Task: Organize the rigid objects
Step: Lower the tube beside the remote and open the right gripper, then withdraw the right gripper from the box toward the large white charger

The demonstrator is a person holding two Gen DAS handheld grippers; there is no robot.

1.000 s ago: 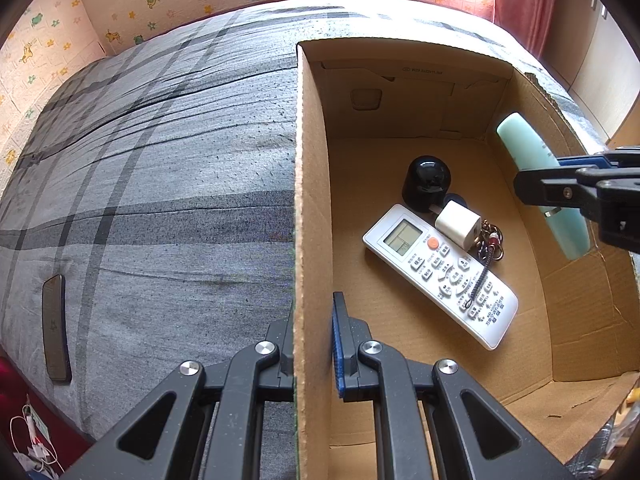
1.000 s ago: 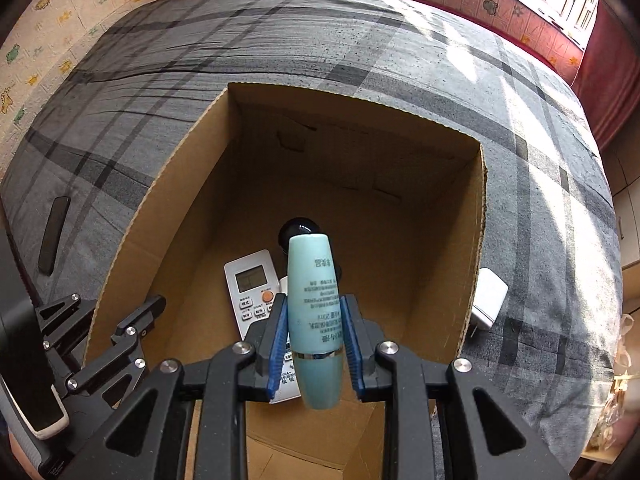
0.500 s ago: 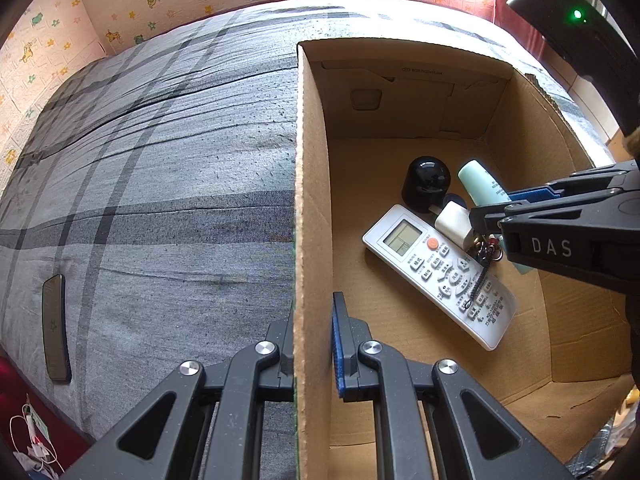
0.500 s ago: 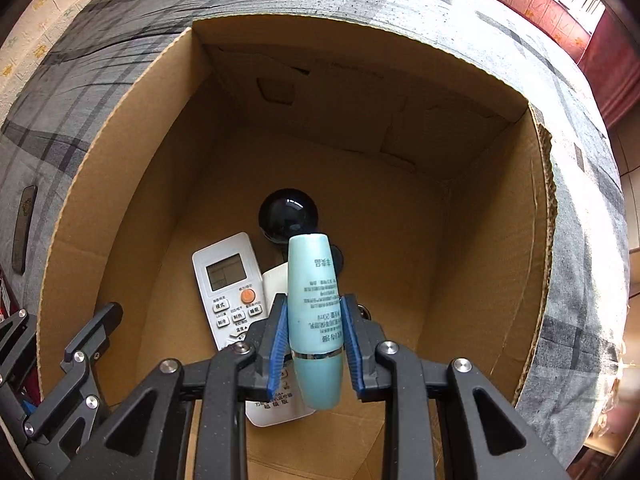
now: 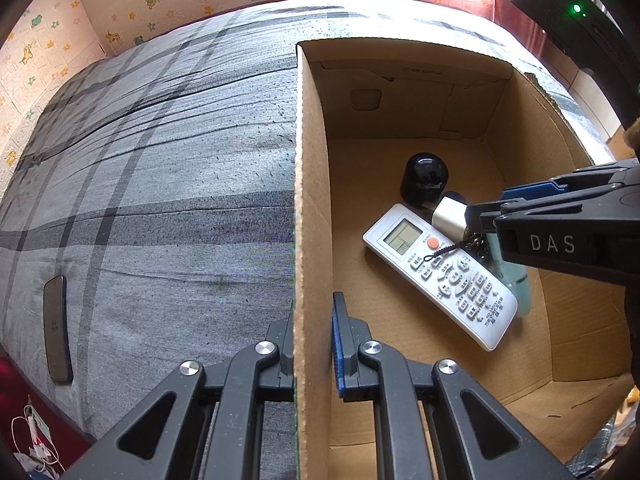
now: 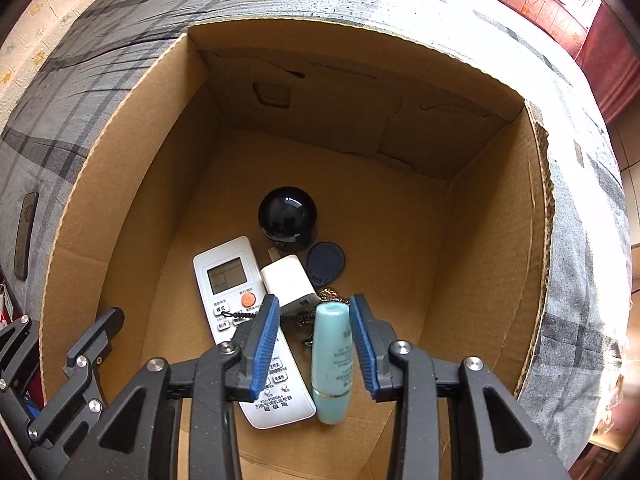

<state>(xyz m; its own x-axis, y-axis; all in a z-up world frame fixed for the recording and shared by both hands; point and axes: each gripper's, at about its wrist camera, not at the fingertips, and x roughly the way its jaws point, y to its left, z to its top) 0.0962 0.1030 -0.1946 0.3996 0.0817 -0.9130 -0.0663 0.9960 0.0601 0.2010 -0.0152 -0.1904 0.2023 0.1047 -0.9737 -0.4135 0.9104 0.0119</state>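
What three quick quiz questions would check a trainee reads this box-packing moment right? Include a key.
1. True or false: the right gripper is clamped on the teal bottle.
2. What does the left gripper grip?
A. the white remote
B. the cardboard box wall
C. the dark slab on the bedspread
3. Fill in: the white charger lies partly on the ____.

Key:
1. False. The pads stand apart from the bottle, which lies beside the white remote.
2. B, the cardboard box wall.
3. The white remote.

teal bottle [image 6: 331, 364], grey plaid bedspread [image 5: 160, 184]
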